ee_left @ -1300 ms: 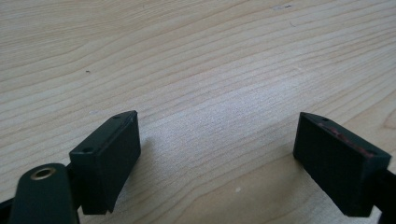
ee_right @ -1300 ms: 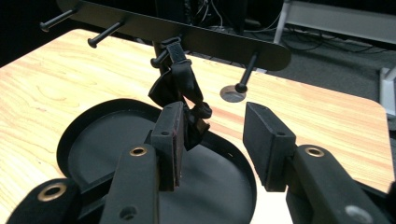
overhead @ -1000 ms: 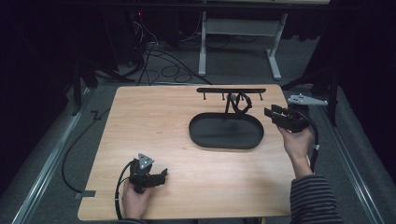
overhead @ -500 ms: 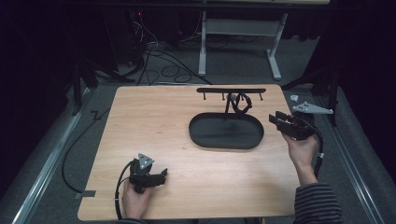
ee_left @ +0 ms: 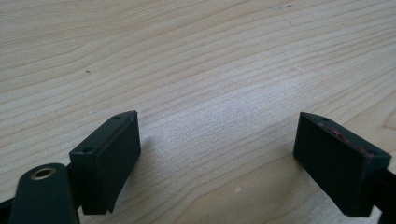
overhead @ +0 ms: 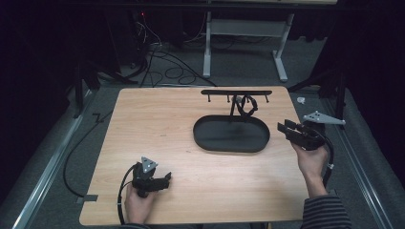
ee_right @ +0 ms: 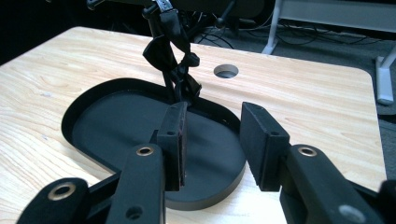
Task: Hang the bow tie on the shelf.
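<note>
My left tongs (overhead: 165, 180) rest low on the wooden table (overhead: 157, 124), near its front edge on the left. Their jaws are wide apart with nothing between them, just bare wood. My right tongs (overhead: 285, 128) are up at the right edge of the table, jaws partly apart and holding nothing. They point at the black oval tray (ee_right: 116, 123), which sits just left of them. A black strap (ee_right: 170, 51) hangs from a small rack (overhead: 236, 93) at the far side of the tray.

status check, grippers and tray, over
Left gripper open, low over bare table. Right gripper open, empty, beside oval tray. Tray empty; black strap hangs on stand.
</note>
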Tool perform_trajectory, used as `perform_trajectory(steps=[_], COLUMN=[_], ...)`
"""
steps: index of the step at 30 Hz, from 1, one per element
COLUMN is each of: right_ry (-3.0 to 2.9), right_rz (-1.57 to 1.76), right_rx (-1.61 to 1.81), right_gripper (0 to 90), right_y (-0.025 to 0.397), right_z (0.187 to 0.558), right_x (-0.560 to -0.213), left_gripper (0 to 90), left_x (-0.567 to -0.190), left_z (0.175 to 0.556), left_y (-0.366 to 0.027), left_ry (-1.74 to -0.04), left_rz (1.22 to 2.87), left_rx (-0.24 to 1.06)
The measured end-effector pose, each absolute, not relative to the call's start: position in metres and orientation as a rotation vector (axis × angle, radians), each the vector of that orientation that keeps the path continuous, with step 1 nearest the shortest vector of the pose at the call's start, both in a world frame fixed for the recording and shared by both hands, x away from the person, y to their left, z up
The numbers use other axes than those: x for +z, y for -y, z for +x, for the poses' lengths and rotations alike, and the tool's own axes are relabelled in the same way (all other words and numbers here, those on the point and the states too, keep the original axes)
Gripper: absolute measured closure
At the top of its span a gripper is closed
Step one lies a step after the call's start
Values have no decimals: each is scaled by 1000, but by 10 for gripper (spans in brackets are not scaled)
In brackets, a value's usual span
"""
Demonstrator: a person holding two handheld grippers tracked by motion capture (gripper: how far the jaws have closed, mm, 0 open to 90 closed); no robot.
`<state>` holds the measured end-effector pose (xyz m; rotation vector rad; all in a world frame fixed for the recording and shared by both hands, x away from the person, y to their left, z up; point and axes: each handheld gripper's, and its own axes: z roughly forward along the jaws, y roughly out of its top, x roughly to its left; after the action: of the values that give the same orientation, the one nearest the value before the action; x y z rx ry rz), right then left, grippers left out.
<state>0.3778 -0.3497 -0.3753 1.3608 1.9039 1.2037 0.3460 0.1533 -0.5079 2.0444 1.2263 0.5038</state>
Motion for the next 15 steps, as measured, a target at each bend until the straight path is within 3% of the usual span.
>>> perform_trajectory(steps=[15], right_ry=[-1884], right_rz=[1384], right_rx=[1243], right_gripper=[634], right_y=[354], right_z=[361], right_x=[-388], left_gripper=[153], left_x=[-508], left_z=[346], left_y=[-153], left_ry=[-1226], left_rz=[2045], left_rx=[504])
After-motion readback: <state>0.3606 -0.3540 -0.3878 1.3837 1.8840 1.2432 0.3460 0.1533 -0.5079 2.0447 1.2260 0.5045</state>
